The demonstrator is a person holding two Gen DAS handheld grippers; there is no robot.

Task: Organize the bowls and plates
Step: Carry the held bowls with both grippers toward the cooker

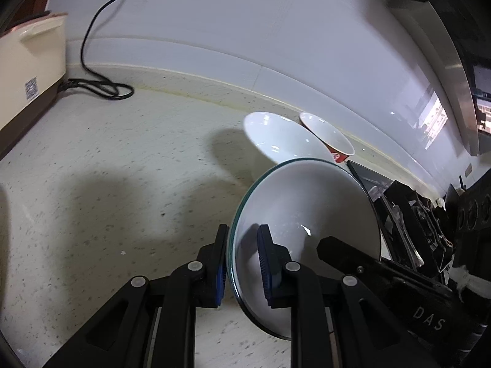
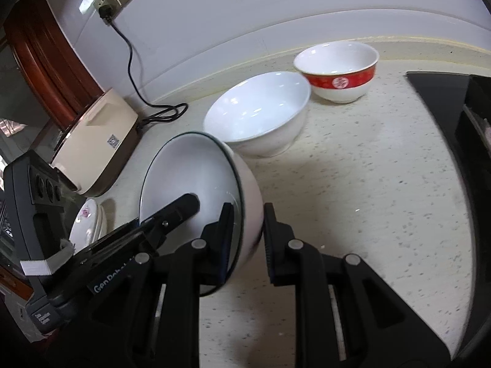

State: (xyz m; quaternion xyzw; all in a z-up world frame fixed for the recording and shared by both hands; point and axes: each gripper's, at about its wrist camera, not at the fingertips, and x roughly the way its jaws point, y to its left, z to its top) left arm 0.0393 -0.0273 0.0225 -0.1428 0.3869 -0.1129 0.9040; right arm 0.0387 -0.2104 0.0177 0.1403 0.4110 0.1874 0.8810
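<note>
Both the left hand-held gripper (image 1: pixel 242 263) and right hand-held gripper (image 2: pixel 247 242) were clamped on the green-rimmed bowl (image 2: pixel 196 184), tilted, lower centre; white bowl (image 2: pixel 257 113) and red-banded bowl (image 2: pixel 337 70) stood unstacked on the worktop (image 2: pixel 353 184).

A cream appliance (image 2: pixel 101 141) sits far left of the claw on the speckled tabletop (image 2: pixel 353 184), its black cord (image 2: pixel 132 61) plugged into a wall socket (image 2: pixel 106 7).
</note>
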